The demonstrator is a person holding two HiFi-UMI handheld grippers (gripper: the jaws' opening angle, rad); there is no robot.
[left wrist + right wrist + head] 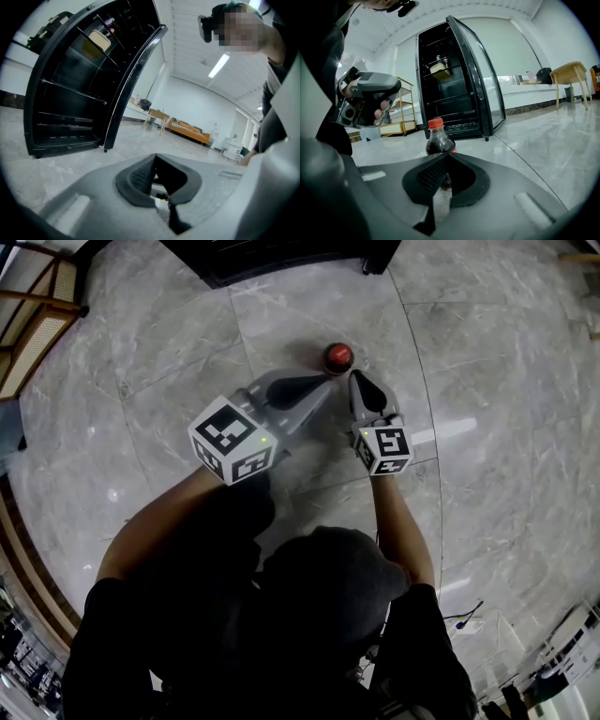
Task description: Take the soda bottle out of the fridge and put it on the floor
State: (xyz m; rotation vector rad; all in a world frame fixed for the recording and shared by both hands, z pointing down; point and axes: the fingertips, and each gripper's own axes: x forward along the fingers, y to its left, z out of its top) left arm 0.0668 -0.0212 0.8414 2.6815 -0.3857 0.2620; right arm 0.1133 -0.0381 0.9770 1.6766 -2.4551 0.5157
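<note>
Soda bottle (338,355), right gripper (357,381) just behind, left gripper (323,388) alongside, both angled down, jaws closed, empty

Wooden table (570,69), orange sofa (190,132), yellow shelves (407,125)

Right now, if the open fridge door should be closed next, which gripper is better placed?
Probably the left gripper: its view shows only floor up to the fridge door. The right gripper has the soda bottle standing just ahead of its shut tips.

Grey marble floor (506,352) spreads under white walls (197,101). A ceiling strip light (219,65) glows. A wooden table (568,70) and orange sofa (190,131) stand beyond.
</note>
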